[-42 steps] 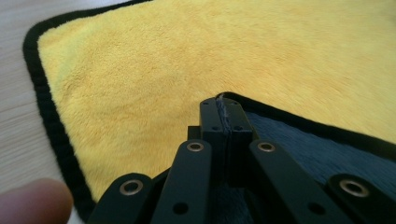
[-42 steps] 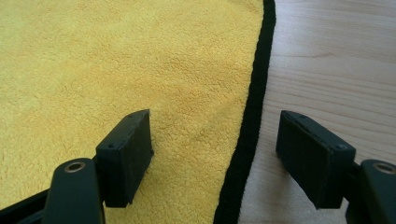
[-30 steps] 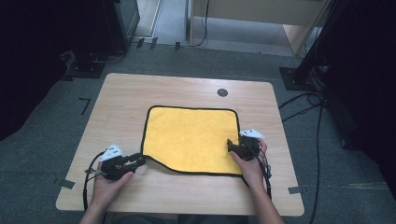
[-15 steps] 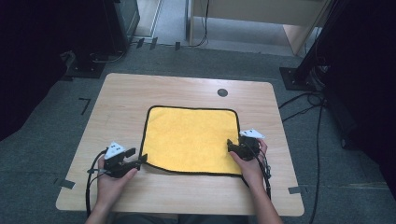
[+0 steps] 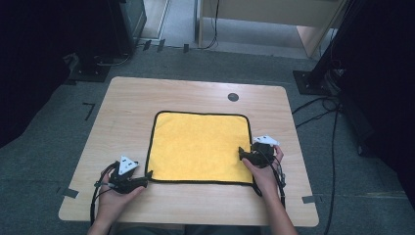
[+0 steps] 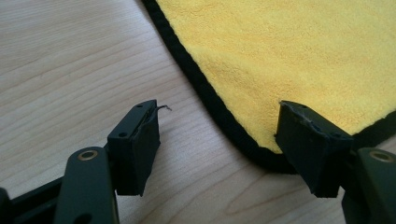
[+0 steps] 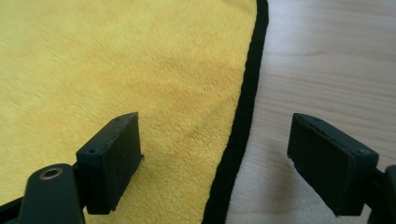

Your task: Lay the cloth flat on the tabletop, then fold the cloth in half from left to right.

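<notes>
The yellow cloth lies flat on the table, nothing yet gripped. The left gripper, at its seven o'clock corner, has just been opening; its jaws straddle the black hem. The right gripper, at four o'clock, has opened likewise, spread over the edge, so the grasping and lifting are judged still ahead.

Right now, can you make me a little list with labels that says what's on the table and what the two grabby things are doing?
table: light wood table, with a small dark round spot near its far edge
cloth: yellow cloth with black trim, lying flat and spread out
left hand-held gripper: jaws open, just been opening, standing either side of the cloth's near left corner, not pinching it
right hand-held gripper: jaws open, just been opening, one over the cloth and one over the wood, black trim between them
cloth held: no
</notes>
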